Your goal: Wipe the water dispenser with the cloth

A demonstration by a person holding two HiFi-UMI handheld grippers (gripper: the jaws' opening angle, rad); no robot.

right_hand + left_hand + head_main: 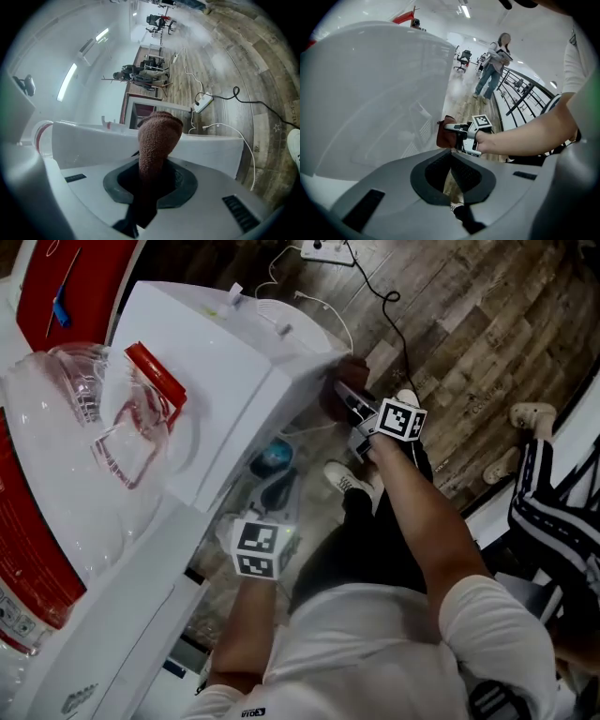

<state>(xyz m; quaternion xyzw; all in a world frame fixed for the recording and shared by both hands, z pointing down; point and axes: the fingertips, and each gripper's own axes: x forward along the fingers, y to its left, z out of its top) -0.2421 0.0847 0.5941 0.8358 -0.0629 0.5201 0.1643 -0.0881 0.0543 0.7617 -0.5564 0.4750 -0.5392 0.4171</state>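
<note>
The white water dispenser point(225, 362) stands at my left, with a clear water bottle point(84, 446) on top. My right gripper point(354, 411) is shut on a brown cloth point(334, 396) and holds it against the dispenser's upper side corner. In the right gripper view the cloth point(157, 136) sticks up out of the gripper point(152, 164), in front of the dispenser's white panel point(206, 147). The left gripper point(277, 486) hangs lower beside the dispenser's side point(370, 93), shut on nothing point(450, 157). It looks at the right gripper point(457, 130) and the cloth point(444, 135).
A power strip point(204, 102) and cables point(389, 310) lie on the wooden floor behind the dispenser. A person in striped clothes point(553, 512) stands close at the right. Another person point(492, 65) stands far off by a railing point(525, 89). My shoe point(347, 479) is below the grippers.
</note>
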